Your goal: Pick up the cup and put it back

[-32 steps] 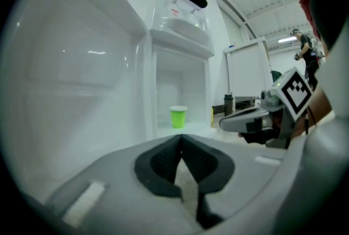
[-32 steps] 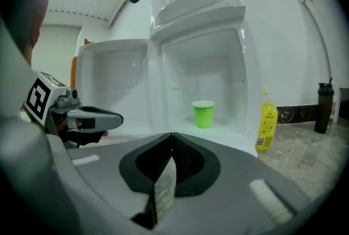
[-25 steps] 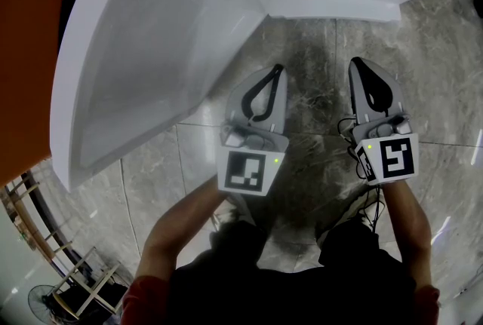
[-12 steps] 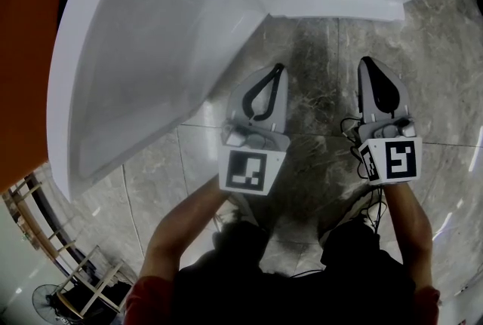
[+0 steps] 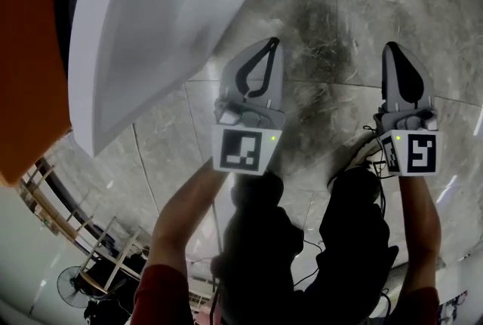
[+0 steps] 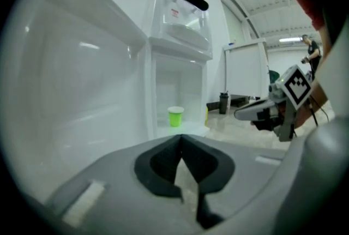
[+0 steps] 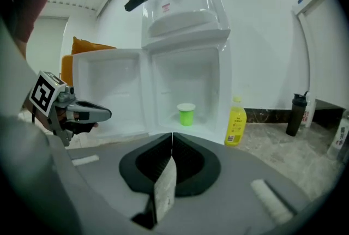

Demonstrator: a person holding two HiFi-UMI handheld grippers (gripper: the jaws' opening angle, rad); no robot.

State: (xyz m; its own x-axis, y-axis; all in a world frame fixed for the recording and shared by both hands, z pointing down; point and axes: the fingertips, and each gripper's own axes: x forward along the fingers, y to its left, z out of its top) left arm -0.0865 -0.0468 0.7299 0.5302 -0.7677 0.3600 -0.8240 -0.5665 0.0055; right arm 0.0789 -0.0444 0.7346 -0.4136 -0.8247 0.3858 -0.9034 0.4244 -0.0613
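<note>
Sitting upright on the bottom of the lower compartment of the white cabinet point(image 7: 188, 65) is the green cup point(image 7: 186, 114), with nothing touching it. The cabinet might be a small fridge, I can't really tell from these angles. Its door point(image 7: 109, 92) hangs wide open on the cabinet's left as the right gripper view sees it.

Both tongs are out in front of the cabinet, well apart from the cup and pointed toward it. The left tongs point(image 6: 181, 141) are clenched tight with nothing between them. The right tongs point(image 7: 172, 138) are clenched empty too, pads meeting in a thin line. In the head view they hang side by side over the grey marble floor point(image 5: 317, 37), the left one just off the open door's edge.

A yellow bottle point(image 7: 236, 121) stands on the floor just beside the cabinet's right side. A dark bottle point(image 7: 296, 114) sits further off that way, near the wall.
</note>
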